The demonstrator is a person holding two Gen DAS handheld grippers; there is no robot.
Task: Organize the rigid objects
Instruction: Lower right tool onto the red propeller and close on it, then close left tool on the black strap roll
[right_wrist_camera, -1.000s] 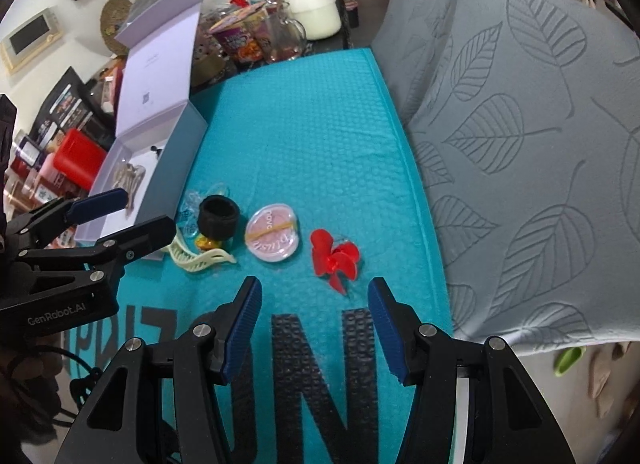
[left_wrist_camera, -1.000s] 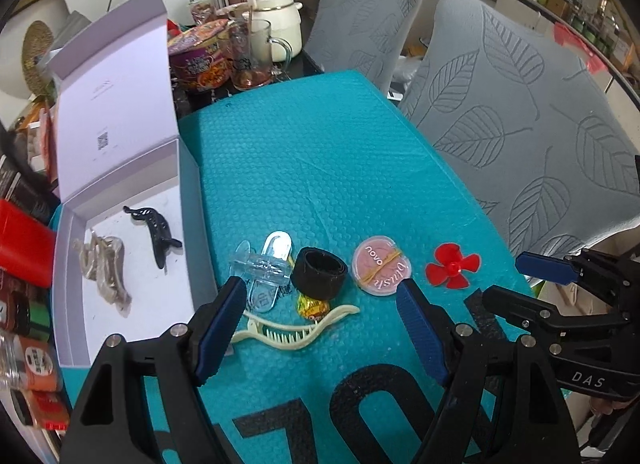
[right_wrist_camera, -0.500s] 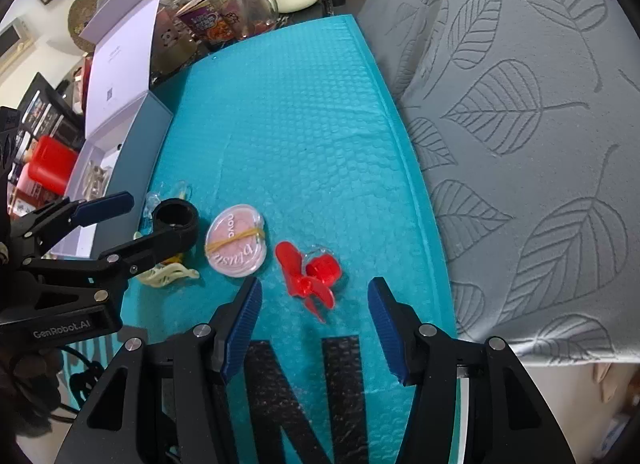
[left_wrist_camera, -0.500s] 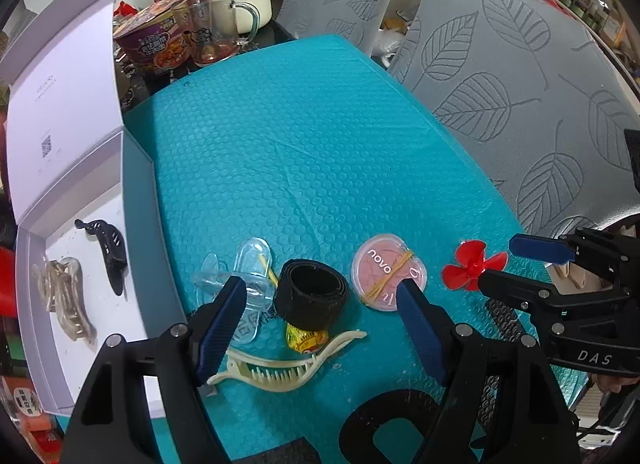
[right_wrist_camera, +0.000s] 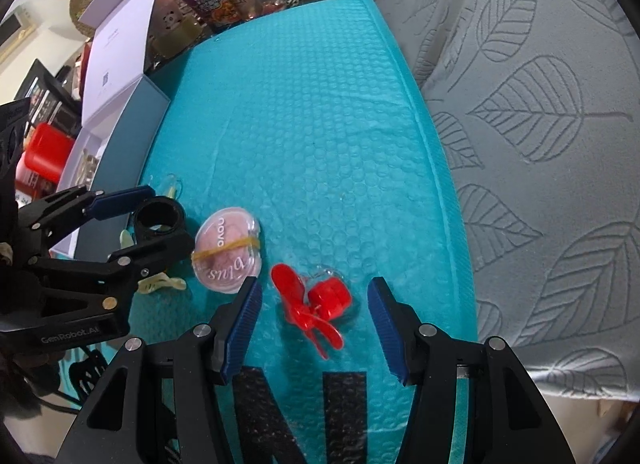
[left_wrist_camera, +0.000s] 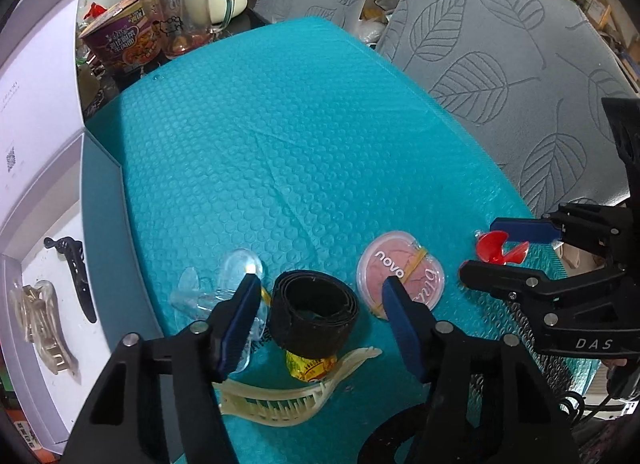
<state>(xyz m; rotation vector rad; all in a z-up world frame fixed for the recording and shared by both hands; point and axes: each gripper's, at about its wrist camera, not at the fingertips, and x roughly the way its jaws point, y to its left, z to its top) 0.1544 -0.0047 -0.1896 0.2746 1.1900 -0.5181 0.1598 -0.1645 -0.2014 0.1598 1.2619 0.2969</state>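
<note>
**Both grippers lowered over the loose items**

Both grippers sit lower and closer to the objects than a second ago, and the left gripper [left_wrist_camera: 320, 296] has just been narrowing its jaws. Between its blue pads lies the black coiled strap roll [left_wrist_camera: 314, 314]; the pads do not yet press it, so it is released. Just nearer than the roll lie a yellow-wrapped sweet [left_wrist_camera: 310, 366] and a cream plastic comb clip [left_wrist_camera: 288, 398]. Under its left pad is a clear plastic clip [left_wrist_camera: 224, 284]; just right of its right pad, the round pink blush compact [left_wrist_camera: 400, 276]. Further left stands the open lavender cardboard box [left_wrist_camera: 100, 223], holding a black hair clip [left_wrist_camera: 76, 276].

The right gripper [right_wrist_camera: 314, 304] is also unclenched, its jaws straddling the red plastic propeller [right_wrist_camera: 316, 304] without touching. Everything rests on the teal bubble-wrap worktop [right_wrist_camera: 312, 103].
</note>
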